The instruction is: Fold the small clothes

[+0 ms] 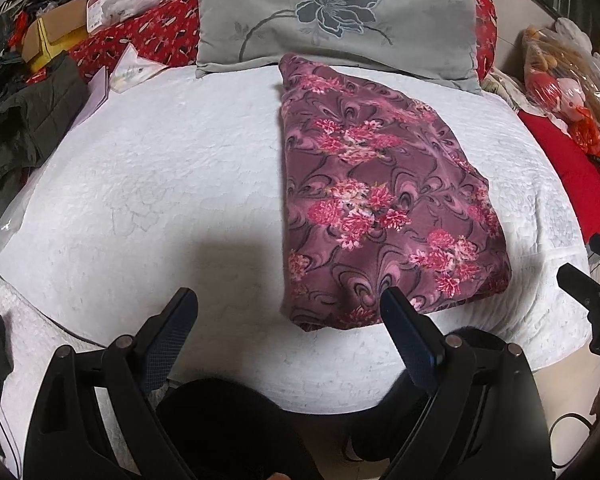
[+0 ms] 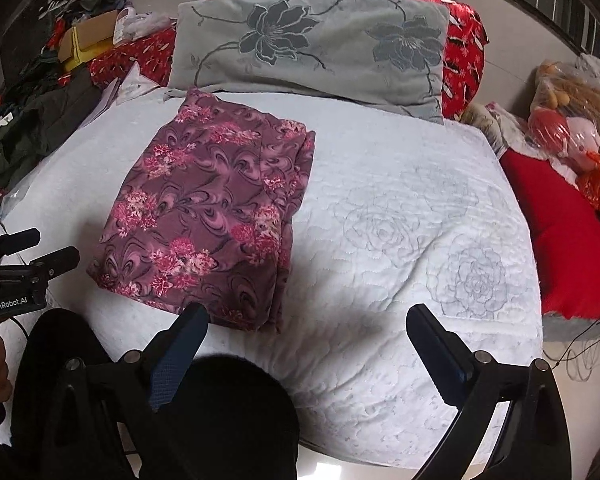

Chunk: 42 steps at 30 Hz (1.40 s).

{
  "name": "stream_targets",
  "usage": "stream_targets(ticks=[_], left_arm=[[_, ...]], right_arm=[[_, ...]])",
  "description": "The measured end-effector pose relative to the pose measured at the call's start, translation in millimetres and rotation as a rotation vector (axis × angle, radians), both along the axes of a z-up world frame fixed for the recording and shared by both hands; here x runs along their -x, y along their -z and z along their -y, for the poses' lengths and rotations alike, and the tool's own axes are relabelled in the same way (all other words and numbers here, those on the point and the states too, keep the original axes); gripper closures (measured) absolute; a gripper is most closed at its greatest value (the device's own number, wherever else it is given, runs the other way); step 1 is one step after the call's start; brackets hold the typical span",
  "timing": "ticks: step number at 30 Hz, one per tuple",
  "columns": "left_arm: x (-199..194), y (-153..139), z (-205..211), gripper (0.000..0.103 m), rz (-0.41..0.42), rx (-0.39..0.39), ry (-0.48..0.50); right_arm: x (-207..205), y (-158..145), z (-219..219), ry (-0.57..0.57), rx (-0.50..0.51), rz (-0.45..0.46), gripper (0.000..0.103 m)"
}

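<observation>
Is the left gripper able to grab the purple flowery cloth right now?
Probably yes. The left gripper is open and empty, the purple flowery cloth lies folded just ahead on the white quilt, with nothing between them.

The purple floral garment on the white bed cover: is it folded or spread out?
Folded. The purple floral garment lies as a compact rectangle on the white bed cover, with stacked layer edges visible along its right side.

"GenRobot.AI" in white on the black body of the left gripper (image 2: 40,248) (right wrist view).
</observation>
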<state>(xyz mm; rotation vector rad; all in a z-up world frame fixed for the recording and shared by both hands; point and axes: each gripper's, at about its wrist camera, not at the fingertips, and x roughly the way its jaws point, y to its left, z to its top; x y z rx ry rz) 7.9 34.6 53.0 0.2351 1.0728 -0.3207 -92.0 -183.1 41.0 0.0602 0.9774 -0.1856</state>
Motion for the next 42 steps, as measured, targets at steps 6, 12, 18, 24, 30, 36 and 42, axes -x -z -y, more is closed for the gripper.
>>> stream_targets(ticks=[6, 12, 18, 24, 30, 36, 42], left_arm=[[1.0, 0.8, 0.3, 0.009, -0.015, 0.002, 0.005], [3.1, -1.3, 1.6, 0.009, -0.015, 0.004, 0.017], [8.2, -4.7, 5.4, 0.009, -0.009, 0.002, 0.03], [13.5, -9.3, 10.1, 0.009, -0.002, 0.012, 0.053], [19.5, -14.0, 13.7, 0.009, 0.009, 0.023, 0.071], [28.0, -17.9, 21.5, 0.009, 0.033, 0.004, 0.112], [33.3, -19.9, 30.5, 0.009, 0.018, 0.015, 0.148]], right_arm=[[-0.2, -0.5, -1.2, -0.006, 0.026, 0.006, 0.001], [-0.2, -2.6, 2.1, 0.003, 0.033, 0.009, 0.001], [0.4, -3.4, 7.5, 0.024, 0.028, 0.005, 0.001], [2.3, -3.1, 16.7, 0.059, 0.012, 0.001, 0.001], [5.7, -3.5, 20.8, 0.069, 0.0, 0.004, 0.001], [7.3, -3.5, 22.0, 0.067, -0.003, 0.006, 0.001], [9.3, -3.8, 22.3, 0.07, -0.006, 0.009, 0.001]])
